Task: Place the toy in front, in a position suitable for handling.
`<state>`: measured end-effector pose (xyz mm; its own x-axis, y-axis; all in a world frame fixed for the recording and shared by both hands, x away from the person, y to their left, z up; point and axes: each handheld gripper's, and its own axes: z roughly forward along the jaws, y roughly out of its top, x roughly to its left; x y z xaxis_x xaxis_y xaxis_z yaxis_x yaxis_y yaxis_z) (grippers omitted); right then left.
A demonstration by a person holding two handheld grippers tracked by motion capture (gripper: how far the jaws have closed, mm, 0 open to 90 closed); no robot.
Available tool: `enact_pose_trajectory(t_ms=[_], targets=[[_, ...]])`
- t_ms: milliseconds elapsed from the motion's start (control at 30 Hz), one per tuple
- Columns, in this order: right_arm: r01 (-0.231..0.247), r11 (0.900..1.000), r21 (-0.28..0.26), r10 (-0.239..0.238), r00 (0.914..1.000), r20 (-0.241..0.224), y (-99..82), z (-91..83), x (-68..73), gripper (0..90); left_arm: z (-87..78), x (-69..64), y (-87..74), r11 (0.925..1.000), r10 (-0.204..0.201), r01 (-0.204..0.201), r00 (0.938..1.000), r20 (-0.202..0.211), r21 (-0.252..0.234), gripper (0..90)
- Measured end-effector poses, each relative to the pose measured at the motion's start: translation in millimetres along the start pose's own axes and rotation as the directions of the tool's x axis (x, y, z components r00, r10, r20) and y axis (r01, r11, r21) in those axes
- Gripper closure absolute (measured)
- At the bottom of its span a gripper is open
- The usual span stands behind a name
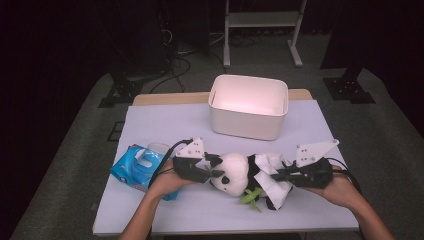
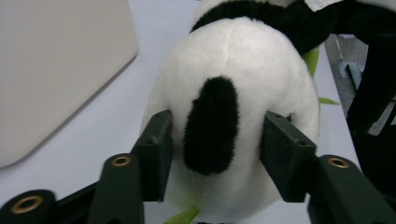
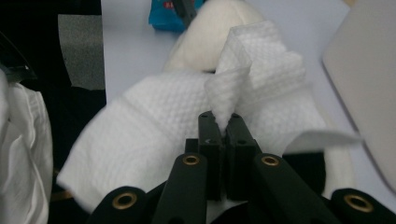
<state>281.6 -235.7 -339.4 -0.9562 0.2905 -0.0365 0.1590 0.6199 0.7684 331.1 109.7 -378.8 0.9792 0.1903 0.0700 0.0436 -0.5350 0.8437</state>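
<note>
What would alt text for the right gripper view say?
Two black fingers pinch a fold of white textured tissue draped over a plush panda. A blue packet lies on the table beyond, and a pale tub stands at the right edge.

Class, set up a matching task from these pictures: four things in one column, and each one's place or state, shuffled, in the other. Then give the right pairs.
Things
1. panda plush toy
2. white tissue
3. white bin
4. blue wipes packet

Places or states
A. stands empty at the far side of the table
B. pinched in the shut right gripper
C. lies at the table's left, beside the person's left hand
D. its head sits between the jaws of the left gripper

Pairs: 1-D, 2-B, 3-A, 4-C
</note>
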Motion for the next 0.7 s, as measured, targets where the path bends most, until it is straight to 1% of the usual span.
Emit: enact_pose_trajectory(t_ms=[33, 67, 100, 167, 233, 300, 333, 400, 500, 600, 667, 700], targets=[[0.013, 0.9999, 0.001, -0.013, 0.9999, 0.001, 6.1, 2.8, -0.3, 86.6, -0.1, -1.9, 0.1, 0.9995, 0.032, -0.032, 0.9995, -0.002, 0.000, 50.8], [0.039, 0.9992, 0.007, -0.039, 0.9992, 0.004, 15.4, 9.2, -1.5, 86.6, -0.7, -2.3, 0.4, 0.9993, 0.038, -0.038, 0.9993, 0.004, 0.000, 51.8], [0.052, 0.9986, 0.007, -0.052, 0.9987, 0.002, 21.0, 14.1, -3.3, 86.6, -1.4, -2.6, 0.5, 0.9988, 0.049, -0.048, 0.9988, 0.011, -0.002, 52.4], [0.061, 0.9981, 0.009, -0.061, 0.9981, -0.004, 29.0, 23.7, -6.5, 86.6, -2.0, -4.2, -0.1, 0.9986, 0.052, -0.052, 0.9985, 0.015, 0.000, 52.7], [0.075, 0.9969, 0.025, -0.075, 0.9971, -0.011, 33.7, 33.4, -9.2, 86.6, -2.5, -4.2, -2.2, 0.9991, 0.042, -0.042, 0.9990, 0.012, 0.010, 53.0], [0.083, 0.9963, 0.024, -0.083, 0.9965, -0.013, 33.9, 34.2, -10.8, 86.6, -4.0, -3.0, -4.3, 0.9995, 0.032, -0.032, 0.9993, 0.018, 0.005, 54.0], [0.082, 0.9963, 0.025, -0.082, 0.9966, -0.008, 33.2, 32.5, -10.3, 86.6, -4.2, -3.2, -4.6, 0.9994, 0.035, -0.035, 0.9992, 0.019, 0.006, 54.6], [0.082, 0.9964, 0.021, -0.082, 0.9966, 0.013, 28.2, 21.9, -9.0, 86.6, -4.2, -4.1, -3.7, 0.9994, 0.032, -0.032, 0.9993, 0.018, 0.011, 54.8], [0.055, 0.9985, 0.006, -0.055, 0.9976, 0.043, 14.6, 4.2, -6.8, 86.6, -4.3, -4.2, -3.6, 0.9995, 0.026, -0.027, 0.9996, 0.014, 0.014, 54.8], [0.006, 0.9996, -0.027, -0.004, 0.9990, 0.043, -6.1, -12.0, -3.7, 86.6, -3.8, -4.2, -3.5, 0.9997, 0.024, -0.024, 0.9996, 0.017, 0.010, 54.7], [-0.015, 0.9992, -0.038, 0.017, 0.9988, 0.045, -15.7, -18.7, -1.7, 86.6, -2.9, -5.4, -1.8, 0.9997, 0.024, -0.025, 0.9996, 0.017, 0.009, 54.8], [-0.018, 0.9989, -0.044, 0.020, 0.9986, 0.049, -18.2, -21.1, -1.5, 86.6, -2.6, -5.9, -0.9, 0.9996, 0.027, -0.027, 0.9995, 0.016, 0.010, 54.9]])
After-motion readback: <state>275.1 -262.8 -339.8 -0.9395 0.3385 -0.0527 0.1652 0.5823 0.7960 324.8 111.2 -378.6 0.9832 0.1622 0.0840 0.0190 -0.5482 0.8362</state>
